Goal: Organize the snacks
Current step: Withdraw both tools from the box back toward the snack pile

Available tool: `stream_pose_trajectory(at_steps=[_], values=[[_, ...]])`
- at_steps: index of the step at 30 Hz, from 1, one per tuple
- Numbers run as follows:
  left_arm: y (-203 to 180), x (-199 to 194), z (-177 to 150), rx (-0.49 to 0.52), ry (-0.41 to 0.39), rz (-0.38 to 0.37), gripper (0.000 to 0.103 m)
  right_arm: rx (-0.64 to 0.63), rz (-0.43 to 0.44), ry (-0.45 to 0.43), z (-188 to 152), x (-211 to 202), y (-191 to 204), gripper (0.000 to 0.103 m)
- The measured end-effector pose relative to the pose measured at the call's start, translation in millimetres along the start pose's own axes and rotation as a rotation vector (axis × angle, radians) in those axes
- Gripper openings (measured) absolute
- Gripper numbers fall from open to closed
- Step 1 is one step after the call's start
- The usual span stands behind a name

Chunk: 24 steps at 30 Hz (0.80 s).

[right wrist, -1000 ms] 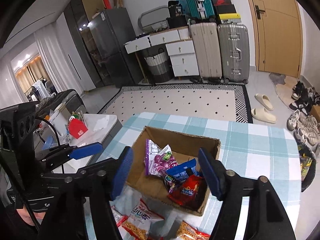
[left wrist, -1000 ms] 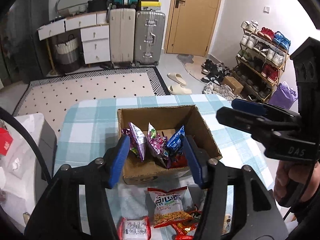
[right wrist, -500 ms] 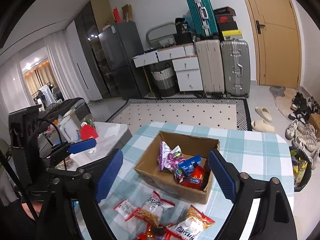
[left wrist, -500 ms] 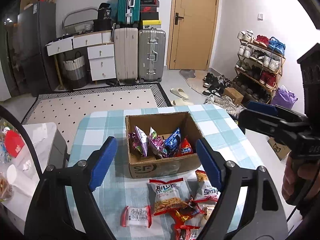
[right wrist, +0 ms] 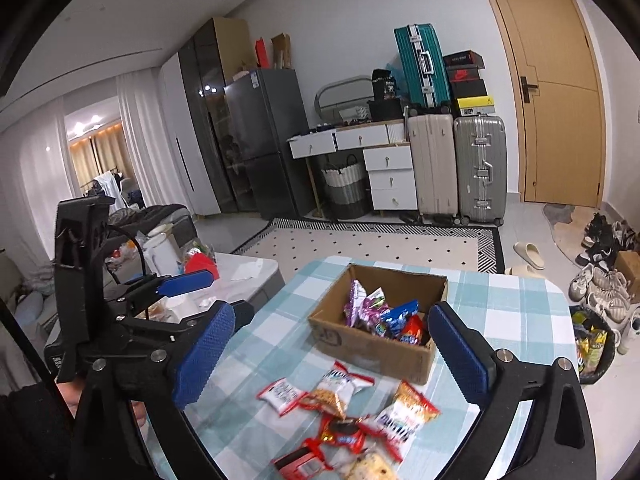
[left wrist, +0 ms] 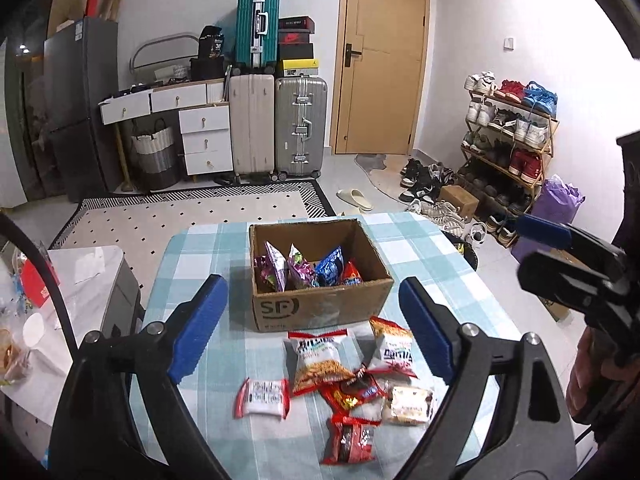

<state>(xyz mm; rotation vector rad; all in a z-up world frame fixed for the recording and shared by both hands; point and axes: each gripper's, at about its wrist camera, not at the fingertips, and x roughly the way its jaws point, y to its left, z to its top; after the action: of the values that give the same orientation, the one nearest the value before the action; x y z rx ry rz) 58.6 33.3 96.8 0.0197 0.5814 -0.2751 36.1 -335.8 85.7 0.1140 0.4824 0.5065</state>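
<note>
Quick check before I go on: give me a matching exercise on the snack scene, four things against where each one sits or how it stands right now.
Things:
1. blue packet
2. white and red packet
3. cardboard box
4. left gripper

Places or states:
A. lying flat on the checked tablecloth, leftmost of the loose pile
B. open and holding nothing, above the loose pile
C. standing inside the box beside the purple packets
D. on the table beyond the loose snacks, top open

Pairs: 1-C, 2-A, 3-D, 4-B
</note>
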Motion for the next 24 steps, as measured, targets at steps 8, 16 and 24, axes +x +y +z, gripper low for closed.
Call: stream_pose_trajectory(at_steps=[8,16,24], values=[[-10.7,-38.0,-55.5,0.004,-0.069,0.045,0.103,0.017,-0.013,-0.084,-42.1,-55.6,14.1,0.102],[-23.2,-39.2,-96.3,0.007,-0.055,0.054,0.103,0.004,-0.054,-0.12,-83.0,-72.7,27.1,0.102],[-16.1,-4.5,-139.3,-0.021,0.015,0.079,0.103,0.038,-0.078,-0.105,-119.7,-65.8,26.1,0.102]])
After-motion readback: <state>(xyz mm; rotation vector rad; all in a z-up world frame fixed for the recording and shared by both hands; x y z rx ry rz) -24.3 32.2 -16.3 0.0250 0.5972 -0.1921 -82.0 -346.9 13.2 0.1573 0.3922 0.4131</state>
